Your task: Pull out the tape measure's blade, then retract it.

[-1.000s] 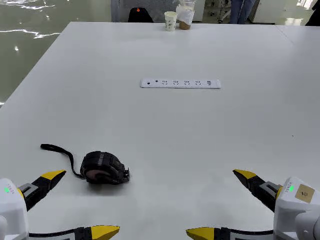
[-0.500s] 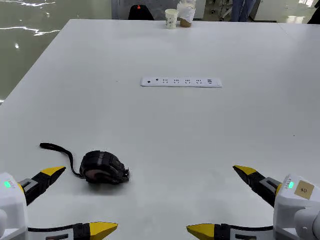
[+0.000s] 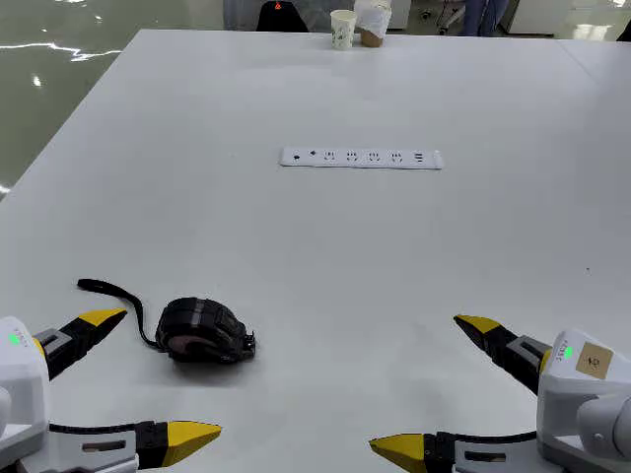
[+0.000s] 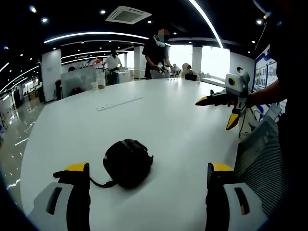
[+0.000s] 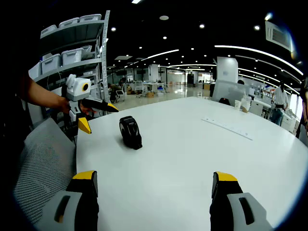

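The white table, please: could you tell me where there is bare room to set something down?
The widest bare patch lies between the power strip and the right gripper, right of the tape measure. Another runs from the power strip to the paper cup at the far edge. It is tightest by the left gripper, where the tape measure and its strap lie.
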{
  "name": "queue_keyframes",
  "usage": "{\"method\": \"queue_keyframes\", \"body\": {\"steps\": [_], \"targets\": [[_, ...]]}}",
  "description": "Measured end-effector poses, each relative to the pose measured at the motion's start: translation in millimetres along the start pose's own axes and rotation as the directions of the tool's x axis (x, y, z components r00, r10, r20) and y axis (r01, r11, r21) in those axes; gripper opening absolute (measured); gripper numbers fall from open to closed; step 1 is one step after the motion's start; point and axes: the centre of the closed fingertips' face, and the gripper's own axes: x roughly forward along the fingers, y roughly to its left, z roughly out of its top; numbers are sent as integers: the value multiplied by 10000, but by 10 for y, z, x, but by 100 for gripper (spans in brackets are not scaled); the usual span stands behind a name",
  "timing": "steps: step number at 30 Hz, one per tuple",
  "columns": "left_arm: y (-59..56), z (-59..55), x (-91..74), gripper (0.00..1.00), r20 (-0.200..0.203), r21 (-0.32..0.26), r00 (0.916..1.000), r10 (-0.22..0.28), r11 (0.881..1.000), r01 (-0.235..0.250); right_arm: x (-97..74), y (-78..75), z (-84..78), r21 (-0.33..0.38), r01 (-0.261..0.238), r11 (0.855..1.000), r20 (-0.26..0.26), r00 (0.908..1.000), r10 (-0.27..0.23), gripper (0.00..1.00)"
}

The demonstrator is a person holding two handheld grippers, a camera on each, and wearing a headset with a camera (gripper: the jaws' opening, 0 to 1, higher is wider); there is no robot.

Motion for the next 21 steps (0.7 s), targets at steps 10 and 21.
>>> {"method": "queue_keyframes", "body": {"steps": [10,21], "targets": [[186,58,38,95,-179,503,9997,-173,9986,182,110,-51,21,-430,-516,9977,-143,9986,511,93],[264,40,127,86,-588,1040,9960,-665,9919,724,243,-81,21,-1138,-1045,9880,-426,9941,1002,85]]}}
